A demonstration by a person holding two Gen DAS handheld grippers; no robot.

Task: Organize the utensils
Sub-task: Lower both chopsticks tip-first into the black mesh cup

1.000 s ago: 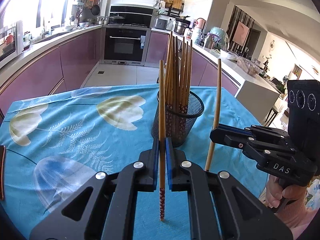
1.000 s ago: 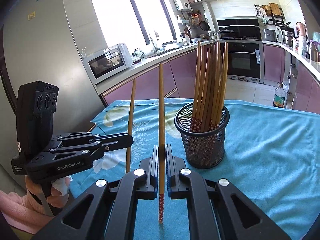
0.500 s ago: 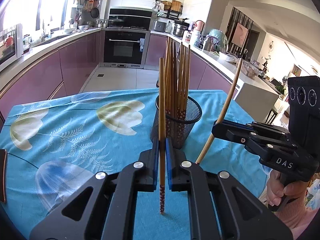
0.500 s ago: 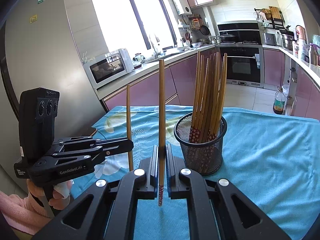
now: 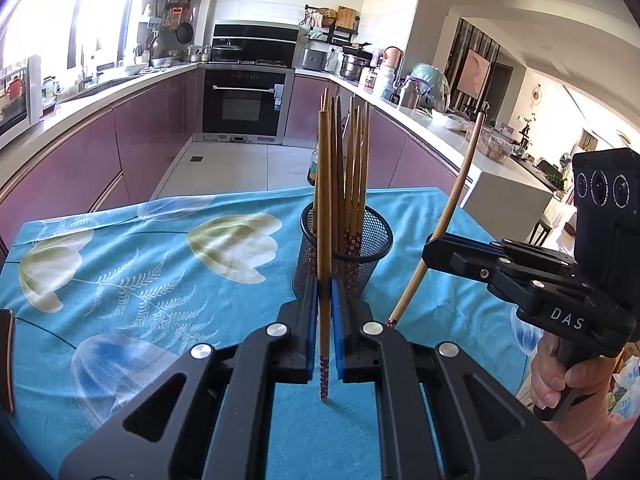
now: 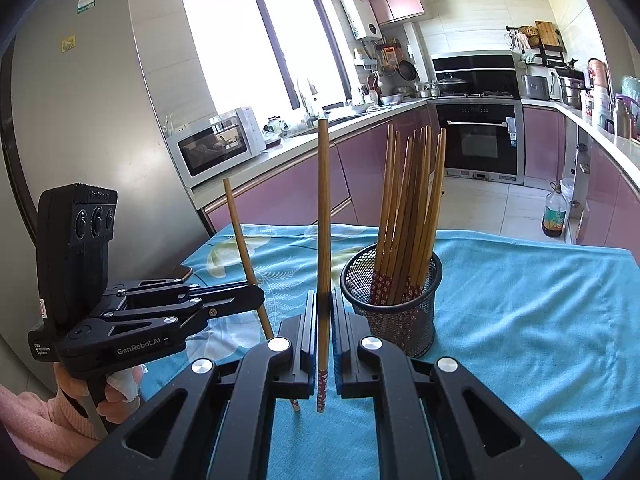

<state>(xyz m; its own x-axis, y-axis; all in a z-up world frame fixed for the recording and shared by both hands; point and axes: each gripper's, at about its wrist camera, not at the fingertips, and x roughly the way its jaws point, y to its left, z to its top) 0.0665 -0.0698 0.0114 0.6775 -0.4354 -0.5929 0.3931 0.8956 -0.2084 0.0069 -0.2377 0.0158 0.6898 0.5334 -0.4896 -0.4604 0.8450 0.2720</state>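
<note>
A black mesh cup (image 5: pixel 344 256) holding several wooden chopsticks stands on the blue flowered tablecloth; it also shows in the right wrist view (image 6: pixel 394 304). My left gripper (image 5: pixel 324 308) is shut on one upright chopstick (image 5: pixel 324 208), just in front of the cup. My right gripper (image 6: pixel 323 320) is shut on another chopstick (image 6: pixel 323 208), left of the cup. From the left wrist view the right gripper (image 5: pixel 434 246) holds its chopstick (image 5: pixel 456 196) tilted, right of the cup. From the right wrist view the left gripper (image 6: pixel 256 294) holds its chopstick (image 6: pixel 244 248) tilted.
The tablecloth (image 5: pixel 140 280) covers the table, whose far edge drops to the kitchen floor. A dark phone (image 6: pixel 176 274) lies near the table's left edge. Purple cabinets, an oven (image 5: pixel 244 104) and a microwave (image 6: pixel 216 146) stand beyond. A bottle (image 6: pixel 554 212) stands on the floor.
Both grippers have risen a little with their chopsticks. Seen from each other, the two chopsticks have gone from upright to tilted.
</note>
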